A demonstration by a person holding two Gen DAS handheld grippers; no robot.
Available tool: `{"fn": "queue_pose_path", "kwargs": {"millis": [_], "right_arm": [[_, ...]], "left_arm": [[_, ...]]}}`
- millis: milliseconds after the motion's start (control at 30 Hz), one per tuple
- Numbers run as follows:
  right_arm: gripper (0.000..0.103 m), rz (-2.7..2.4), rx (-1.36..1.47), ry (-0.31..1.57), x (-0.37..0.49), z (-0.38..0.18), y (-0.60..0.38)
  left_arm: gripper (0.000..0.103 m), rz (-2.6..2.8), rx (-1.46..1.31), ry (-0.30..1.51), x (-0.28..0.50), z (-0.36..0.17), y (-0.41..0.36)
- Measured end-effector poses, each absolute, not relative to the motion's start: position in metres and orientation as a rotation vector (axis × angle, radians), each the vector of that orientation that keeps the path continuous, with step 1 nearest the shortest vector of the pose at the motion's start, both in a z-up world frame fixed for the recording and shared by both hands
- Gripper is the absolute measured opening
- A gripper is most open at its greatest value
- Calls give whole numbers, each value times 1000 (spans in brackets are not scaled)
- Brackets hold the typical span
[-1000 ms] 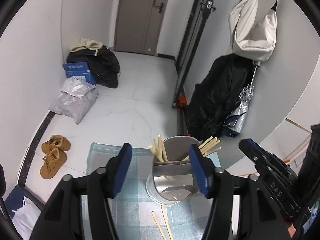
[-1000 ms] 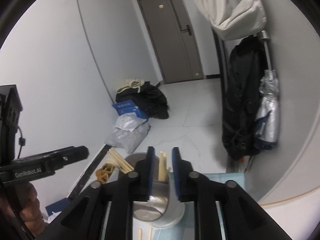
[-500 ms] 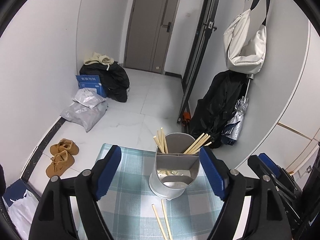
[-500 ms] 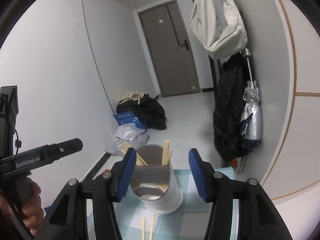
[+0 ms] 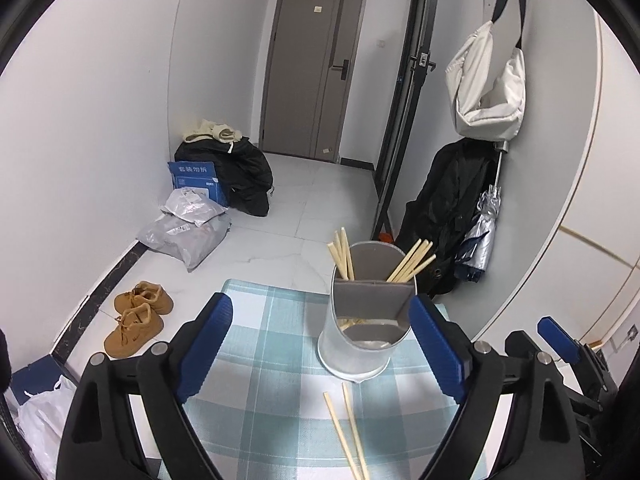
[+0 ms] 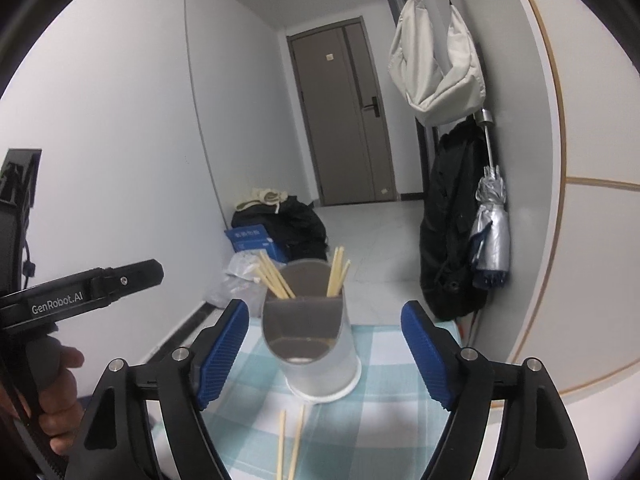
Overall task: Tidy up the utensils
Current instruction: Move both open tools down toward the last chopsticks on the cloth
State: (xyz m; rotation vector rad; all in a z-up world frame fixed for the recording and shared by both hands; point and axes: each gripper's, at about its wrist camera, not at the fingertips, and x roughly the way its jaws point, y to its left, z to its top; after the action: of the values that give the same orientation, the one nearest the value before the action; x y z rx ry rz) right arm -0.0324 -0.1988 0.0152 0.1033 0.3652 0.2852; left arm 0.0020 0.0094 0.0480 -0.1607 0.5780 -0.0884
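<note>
The holder (image 5: 362,320), a round grey metal cup with a divider across its mouth, stands upright on the bench (image 5: 260,360) just ahead of both sets of fingers. Pale wooden chopsticks (image 5: 408,266) lean out of its two rear compartments, one bunch to each side. Two loose chopsticks (image 5: 348,428) lie flat on the bench nearer than the holder, side by side, between the left gripper (image 5: 320,346) fingers. Those fingers (image 5: 204,344) are blue, ribbed pads on black arms; they are spreading wide and grip nothing, the holder standing beyond their tips. The right gripper (image 6: 324,354) is likewise opening and empty, the holder ahead of its fingers (image 6: 426,356).

The bench wears a teal and white checked cloth of woven texture. Beyond it, white marbled floor tiles run to a grey door (image 5: 316,68). Tan shoes (image 5: 136,316) and grey parcels (image 5: 188,228) lie left of the fingers; a white bag (image 5: 486,88) and a folded umbrella (image 5: 480,240) hang to the right.
</note>
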Motion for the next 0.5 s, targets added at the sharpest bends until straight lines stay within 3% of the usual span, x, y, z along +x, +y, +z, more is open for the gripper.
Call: {"fn": "queue_pose_path", "kwargs": {"millis": [100,500], "right_arm": [[81,285,95,381,-34,3,-195],[86,259,61,489,-29,-46,-191]], "left_arm": [[94,-93,-150,575,-2,37,9],[95,-76,-162,670,5,-19,14]]}}
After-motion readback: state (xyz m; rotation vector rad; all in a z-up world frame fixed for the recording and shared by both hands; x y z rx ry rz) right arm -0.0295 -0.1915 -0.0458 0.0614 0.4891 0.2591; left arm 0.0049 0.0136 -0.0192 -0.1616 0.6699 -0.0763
